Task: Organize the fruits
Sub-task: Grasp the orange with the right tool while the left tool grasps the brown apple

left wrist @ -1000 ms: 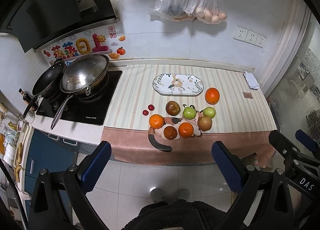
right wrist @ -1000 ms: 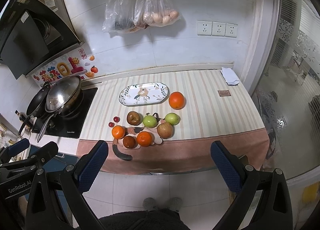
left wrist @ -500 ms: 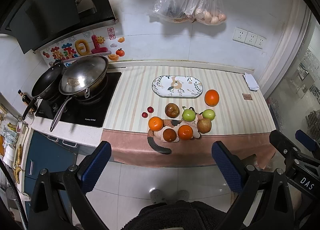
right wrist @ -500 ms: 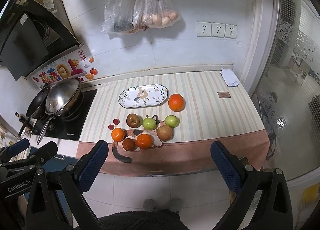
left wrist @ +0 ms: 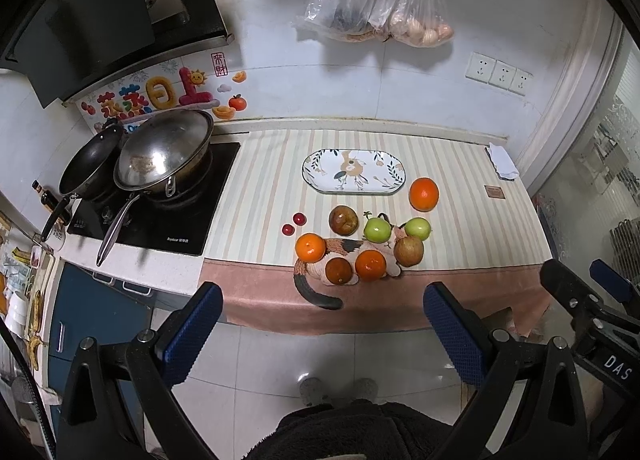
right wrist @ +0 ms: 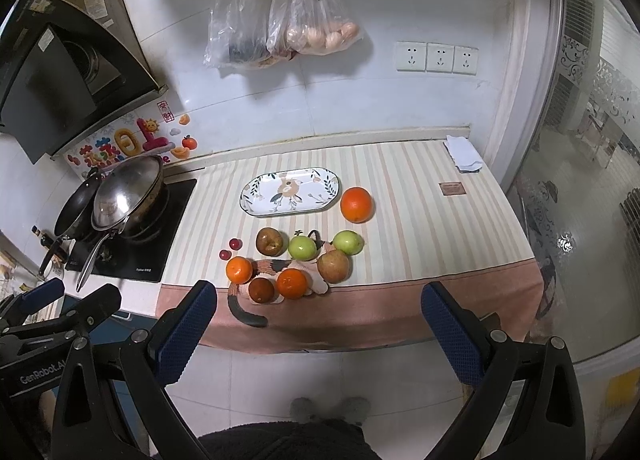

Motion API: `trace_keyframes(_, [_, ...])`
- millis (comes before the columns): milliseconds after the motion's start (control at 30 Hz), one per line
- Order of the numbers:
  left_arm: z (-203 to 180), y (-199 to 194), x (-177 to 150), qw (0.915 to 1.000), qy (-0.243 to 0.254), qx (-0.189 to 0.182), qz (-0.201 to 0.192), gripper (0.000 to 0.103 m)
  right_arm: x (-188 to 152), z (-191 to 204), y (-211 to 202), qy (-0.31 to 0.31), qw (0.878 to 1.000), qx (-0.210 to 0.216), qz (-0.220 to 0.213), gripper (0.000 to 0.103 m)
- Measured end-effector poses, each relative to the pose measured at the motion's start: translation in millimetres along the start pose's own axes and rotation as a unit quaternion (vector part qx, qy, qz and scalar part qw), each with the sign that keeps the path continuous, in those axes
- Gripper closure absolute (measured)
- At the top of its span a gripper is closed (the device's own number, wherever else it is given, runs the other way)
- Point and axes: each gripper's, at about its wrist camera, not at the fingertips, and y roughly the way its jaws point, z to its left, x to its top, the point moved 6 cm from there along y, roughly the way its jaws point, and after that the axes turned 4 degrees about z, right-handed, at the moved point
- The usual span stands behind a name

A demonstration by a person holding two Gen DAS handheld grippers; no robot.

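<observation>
An oval patterned plate (left wrist: 354,172) (right wrist: 291,192) lies bare on the striped counter mat. In front of it is a cluster of fruit: a large orange (left wrist: 424,194) (right wrist: 356,204), two green apples (left wrist: 377,230) (left wrist: 417,228), two brown pears (left wrist: 343,220) (left wrist: 408,251), smaller oranges (left wrist: 310,247) (left wrist: 370,264), a dark orange (left wrist: 338,270) and two small red fruits (left wrist: 299,218). Some rest on a cat-shaped mat (left wrist: 316,292). My left gripper (left wrist: 322,326) and right gripper (right wrist: 320,324) hang open above the floor, short of the counter, holding nothing.
A hob with a wok (left wrist: 162,154) and a black pan (left wrist: 90,166) is at the left. Bags of eggs (left wrist: 416,26) and red scissors hang on the wall. A folded cloth (left wrist: 502,162) lies at the counter's right end. A person's feet (left wrist: 338,390) stand on the tiled floor.
Both grippers have drifted very slightly back from the counter, so the fruit sits a little lower in view. Nothing on the counter has moved.
</observation>
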Motion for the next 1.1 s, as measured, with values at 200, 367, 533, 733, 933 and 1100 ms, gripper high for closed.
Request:
trace_keyframes(200, [13.3, 38.1, 17.8, 1.0000, -0.004, 0.007, 0.003, 0.000, 8.5, -9.4, 24.8, 0.041, 0.999, 0.004, 0.000, 0.000])
trace_keyframes(367, [34.4, 99.0, 32.8, 0.9990, 0.011, 0.033, 0.029, 0.000, 12.5, -22.2, 77.3, 0.085, 0.996, 0.004, 0.030, 0.000])
trace_keyframes(533, [46.0, 176.7, 37.3, 0.9938, 0.013, 0.034, 0.105, 0.000, 5.5, -34.1, 152.8, 0.113, 0.989, 0.014, 0.091, 0.000])
trace_keyframes(733, [40.7, 256.8, 46.7, 0.9825, -0.009, 0.016, 0.186, 0.000, 10.7, -53.1, 236.0, 0.129, 0.981, 0.015, 0.146, 0.000])
trace_keyframes(933, [16.9, 331.4, 79.0, 0.9668, -0.050, -0.020, 0.250, 0.001, 51.6, -71.9, 314.2, 0.125, 0.975, 0.032, 0.183, 0.000])
trace_keyframes(1100, [-6.6, 396.3, 91.5, 0.9446, -0.085, -0.048, 0.313, 0.002, 94.2, -80.0, 383.7, 0.115, 0.967, 0.046, 0.221, 0.000])
